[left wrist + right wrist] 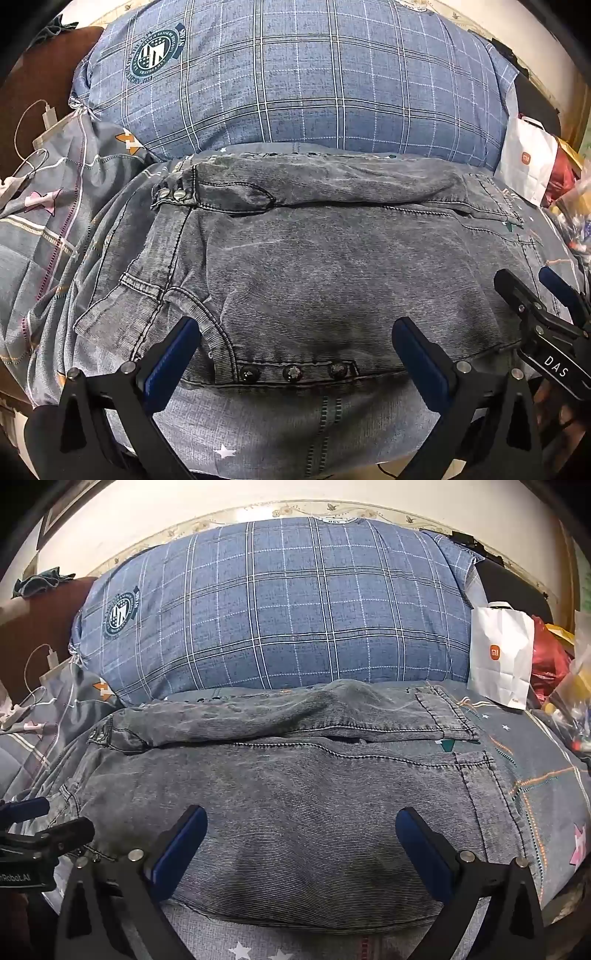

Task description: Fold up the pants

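Right, the bed sheet (280, 424), grey-blue with stars and stitched lines, takes up most of both views, and everything gets placed from the pants. Behind the pants sits a big blue plaid pillow (295, 85), a round crest printed near its left corner. Now the pants (314, 266) themselves: grey washed denim, lying flat on the sheet in a wide bundle, one layer laid along the far side over the rest, with a patch pocket (439, 712) at its right end. Beside the pants on the right stands a white paper bag (502, 661) with an orange logo, red and yellow clutter behind it. Left of the pants, a white charger cable (33, 147) trails over the bedding. Down at the near edge of the pants, the left gripper (295, 354) hangs with jaws spread wide, nothing between the blue pads, three dark studs (291, 373) in a row just below. The right gripper (301, 845) is also wide apart over the denim, gripping nothing.
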